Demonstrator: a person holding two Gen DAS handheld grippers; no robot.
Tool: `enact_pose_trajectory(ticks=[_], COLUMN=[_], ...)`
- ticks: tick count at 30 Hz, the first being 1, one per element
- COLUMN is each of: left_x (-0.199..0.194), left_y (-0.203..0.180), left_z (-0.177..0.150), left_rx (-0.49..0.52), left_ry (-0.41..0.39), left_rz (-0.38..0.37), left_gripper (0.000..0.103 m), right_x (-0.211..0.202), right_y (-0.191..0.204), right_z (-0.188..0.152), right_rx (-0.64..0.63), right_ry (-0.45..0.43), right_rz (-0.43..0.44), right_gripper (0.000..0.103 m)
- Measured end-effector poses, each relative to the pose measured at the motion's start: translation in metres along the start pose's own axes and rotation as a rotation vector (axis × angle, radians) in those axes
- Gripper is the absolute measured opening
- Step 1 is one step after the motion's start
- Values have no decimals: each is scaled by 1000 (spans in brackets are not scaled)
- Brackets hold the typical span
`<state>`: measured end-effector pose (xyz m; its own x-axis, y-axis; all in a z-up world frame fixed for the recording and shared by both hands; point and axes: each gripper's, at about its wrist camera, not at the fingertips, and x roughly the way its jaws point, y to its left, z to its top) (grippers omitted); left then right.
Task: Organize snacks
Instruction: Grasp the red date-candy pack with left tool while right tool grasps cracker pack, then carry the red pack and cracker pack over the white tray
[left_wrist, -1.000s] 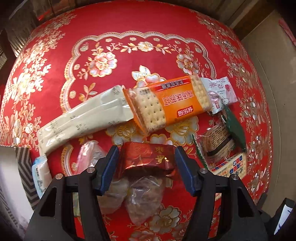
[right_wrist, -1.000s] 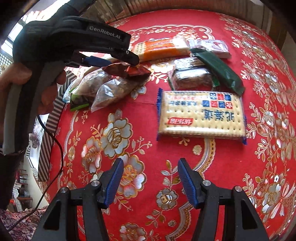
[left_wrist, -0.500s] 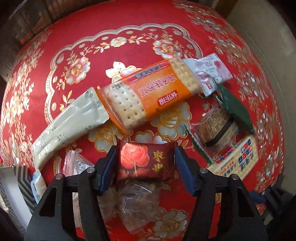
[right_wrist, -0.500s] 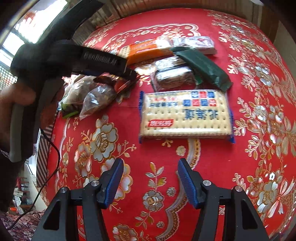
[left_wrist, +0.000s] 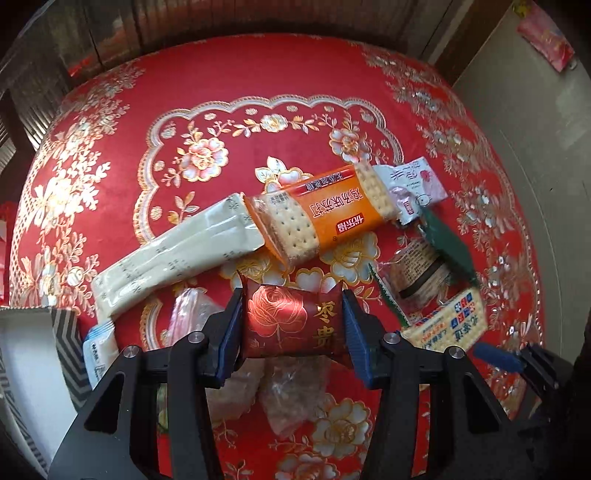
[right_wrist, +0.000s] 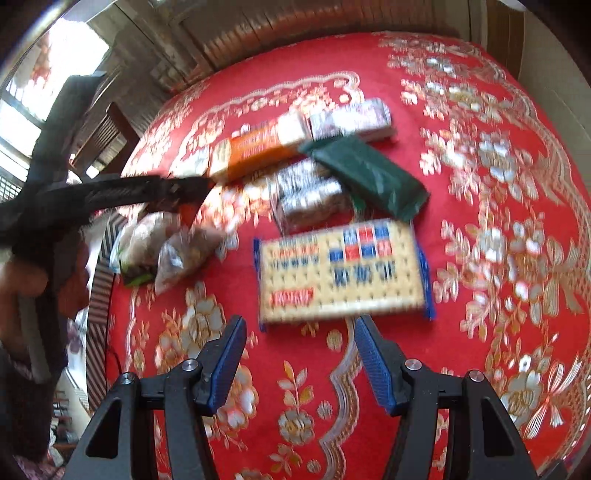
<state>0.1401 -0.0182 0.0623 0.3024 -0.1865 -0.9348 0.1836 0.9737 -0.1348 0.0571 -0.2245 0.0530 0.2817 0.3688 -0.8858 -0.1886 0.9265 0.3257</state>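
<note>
Left gripper (left_wrist: 291, 325) first: your two blue pads are clamped on the ends of the red foil packet (left_wrist: 291, 323), which sits square between them, apparently lifted clear of the tablecloth (left_wrist: 221, 92). Right gripper (right_wrist: 299, 360) hangs with fingers apart and nothing between them, low over the cloth, just short of the flat cracker pack (right_wrist: 341, 271).

Progress, as a judgement: early. One snack is in hand and none looks sorted. Beneath and just beyond your packet lie clear bags (left_wrist: 291, 398); farther out, the cream sachet pack (left_wrist: 177, 254) and orange cracker sleeve (left_wrist: 332, 214) overlap; to the right a brown-banded wrapped snack (left_wrist: 417, 269), a green pouch (left_wrist: 447, 247) and a white sachet (left_wrist: 413, 181). No bin or tray is identifiable; a striped edge (left_wrist: 68, 350) at left is unclear.
</note>
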Motion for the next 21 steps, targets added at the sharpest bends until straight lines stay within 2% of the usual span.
enact_pose_trajectory(ticks=[7, 11, 15, 18, 21], left_x=[-24, -28, -25, -28, -29], left_y=[6, 9, 8, 4, -1], left_z=[-18, -32, -42, -49, -56], left_rx=[-36, -36, -43, -30, -14], left_ry=[-28, -16, 1, 0, 7], left_rz=[-16, -19, -31, -46, -50], left_gripper=[50, 50, 50, 50, 50], right_x=[32, 44, 38, 30, 10], right_y=[19, 28, 27, 19, -2], right_z=[44, 45, 25, 0, -28], right_rx=[-64, -117, -181, -227, -180], right_ry=[-10, -16, 30, 65, 68], right_rz=[-228, -285, -291, -341, -371], right_gripper=[60, 64, 64, 64, 64])
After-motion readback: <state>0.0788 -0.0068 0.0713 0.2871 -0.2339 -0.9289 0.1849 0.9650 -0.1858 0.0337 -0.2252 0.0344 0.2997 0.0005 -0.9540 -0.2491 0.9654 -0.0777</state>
